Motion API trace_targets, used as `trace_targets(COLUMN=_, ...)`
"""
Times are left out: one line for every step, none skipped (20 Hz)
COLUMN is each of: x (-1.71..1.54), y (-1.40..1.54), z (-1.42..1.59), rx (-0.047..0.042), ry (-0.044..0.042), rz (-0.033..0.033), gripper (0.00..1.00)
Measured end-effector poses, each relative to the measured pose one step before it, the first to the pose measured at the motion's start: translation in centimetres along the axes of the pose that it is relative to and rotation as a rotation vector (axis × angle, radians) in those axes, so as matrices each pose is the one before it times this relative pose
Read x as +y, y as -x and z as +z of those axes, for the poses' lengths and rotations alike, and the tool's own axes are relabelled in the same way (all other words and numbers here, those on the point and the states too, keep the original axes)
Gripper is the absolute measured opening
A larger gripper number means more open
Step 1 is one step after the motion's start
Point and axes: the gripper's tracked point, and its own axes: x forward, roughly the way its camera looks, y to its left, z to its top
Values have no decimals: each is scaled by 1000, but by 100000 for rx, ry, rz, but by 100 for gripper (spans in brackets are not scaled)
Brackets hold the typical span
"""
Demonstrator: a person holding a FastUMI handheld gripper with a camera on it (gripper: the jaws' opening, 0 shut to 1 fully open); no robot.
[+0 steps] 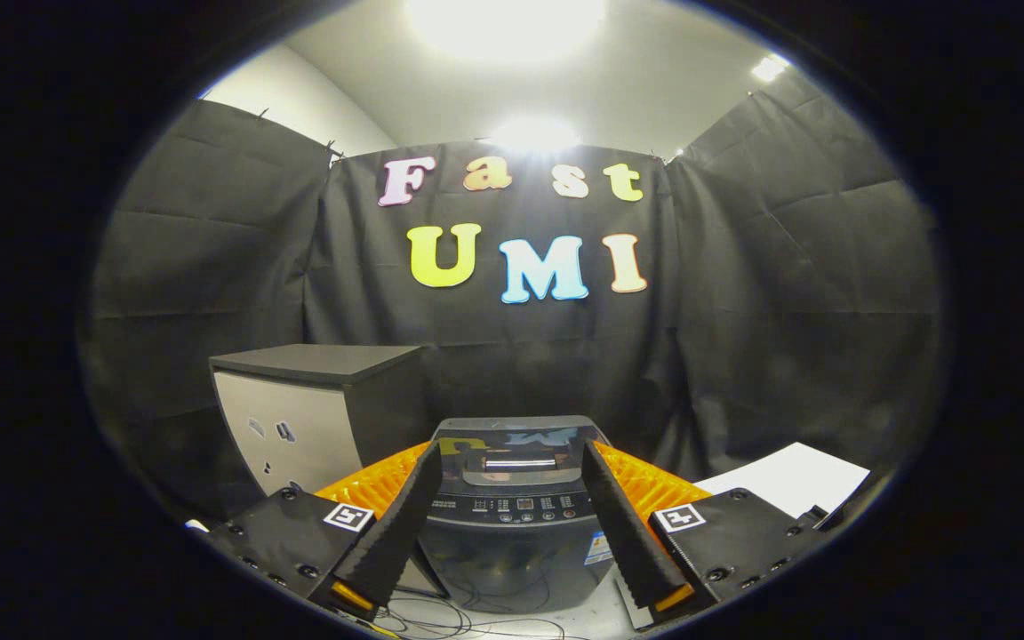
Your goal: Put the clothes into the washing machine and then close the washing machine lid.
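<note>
Between my two fingers I am framing the washing machine (512,524), which is standing low and just ahead of me on the floor. I am holding the gripper (512,462) wide apart, and its fingers (401,524) are gripping nothing and touching nothing; the machine's whole top is fitting in the gap between them. I am looking down at its dark glossy lid (512,444), which is lying flat and closed, with a handle recess near its front edge and a control panel (516,508) with small buttons just below that. I am seeing something orange and ribbed (645,480) showing on both sides of the machine, just behind my fingers, though I cannot tell what it is. Beyond the left finger a grey cabinet (299,418) with a dark flat top is standing beside the machine, close against the black cloth wall (743,311). Beyond the right finger a white flat surface (796,476) is lying near the wall. Below the machine's front some thin cables (468,618) are trailing across the pale floor.
</note>
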Motion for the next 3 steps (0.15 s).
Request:
trace_targets(x=4, y=90, z=11, rx=-87, ry=259, rz=-165, gripper=99)
trace_targets(x=-79, y=44, z=-72, rx=10, ry=423, rz=-108, gripper=99)
trace_targets(x=16, y=93, z=62, rx=-117, ry=364, rz=42, gripper=99)
